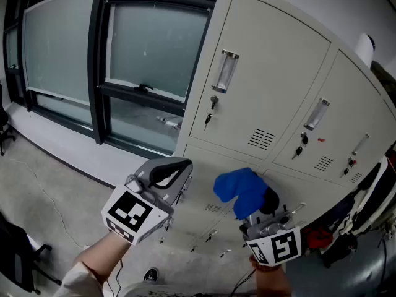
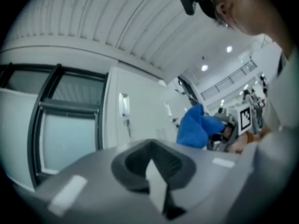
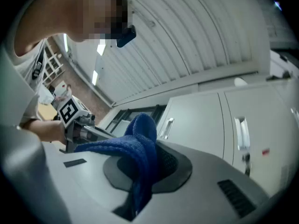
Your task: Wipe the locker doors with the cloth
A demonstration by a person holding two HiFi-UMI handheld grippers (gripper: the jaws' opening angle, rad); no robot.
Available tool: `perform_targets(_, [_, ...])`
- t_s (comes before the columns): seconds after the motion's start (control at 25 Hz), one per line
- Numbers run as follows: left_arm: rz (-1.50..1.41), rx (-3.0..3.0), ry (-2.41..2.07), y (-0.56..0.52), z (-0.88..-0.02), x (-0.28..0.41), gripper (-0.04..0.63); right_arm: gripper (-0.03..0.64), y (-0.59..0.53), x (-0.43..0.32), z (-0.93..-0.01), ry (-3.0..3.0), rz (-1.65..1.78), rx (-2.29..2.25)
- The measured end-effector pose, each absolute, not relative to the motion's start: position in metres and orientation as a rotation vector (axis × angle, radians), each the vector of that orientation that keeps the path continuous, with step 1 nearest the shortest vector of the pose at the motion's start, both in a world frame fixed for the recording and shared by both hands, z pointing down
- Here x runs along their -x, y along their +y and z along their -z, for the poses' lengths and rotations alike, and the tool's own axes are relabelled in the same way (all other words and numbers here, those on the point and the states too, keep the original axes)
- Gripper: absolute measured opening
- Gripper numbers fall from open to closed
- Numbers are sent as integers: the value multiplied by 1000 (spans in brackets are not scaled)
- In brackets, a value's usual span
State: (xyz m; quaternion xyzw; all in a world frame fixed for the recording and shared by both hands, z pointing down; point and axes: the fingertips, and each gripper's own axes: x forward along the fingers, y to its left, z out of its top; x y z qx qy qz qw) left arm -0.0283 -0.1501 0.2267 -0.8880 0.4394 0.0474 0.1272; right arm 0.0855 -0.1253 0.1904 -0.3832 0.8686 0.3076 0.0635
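Observation:
A bank of cream locker doors point(image 1: 266, 85) fills the upper right of the head view, each with a clear handle and a key in its lock. My right gripper point(image 1: 263, 204) is shut on a bunched blue cloth point(image 1: 241, 187), held a little in front of the lower doors, apart from them. In the right gripper view the cloth point(image 3: 140, 141) drapes out of the jaws over the right gripper point(image 3: 142, 171), with locker doors point(image 3: 196, 120) beyond. My left gripper point(image 1: 176, 167) is shut with nothing in it, left of the cloth. The left gripper view shows the cloth point(image 2: 198, 127) to its right.
A dark-framed window point(image 1: 148, 48) stands left of the lockers above a grey floor point(image 1: 49, 190). Black and red items point(image 1: 346, 228) hang at the lockers' right end. A black chair base point(image 1: 18, 258) sits at the lower left.

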Motion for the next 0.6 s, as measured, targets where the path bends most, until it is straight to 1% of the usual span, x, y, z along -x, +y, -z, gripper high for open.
perform_targets(0.12, [-146, 2484, 1187, -176, -153, 54, 3, 29, -149, -51, -111, 2514, -1218, 1148])
perform_targets(0.32, [-200, 2431, 1106, -209, -43, 69, 3, 29, -194, -5, 11, 2353, -1545, 1192])
perform_targets(0.48, [-197, 2411, 1106, -235, 14, 73, 3, 29, -231, 15, 85, 2224, -1721, 1332])
perform_targets(0.6, [-197, 2425, 1106, -251, 40, 76, 3, 29, -248, 25, 126, 2145, -1786, 1405])
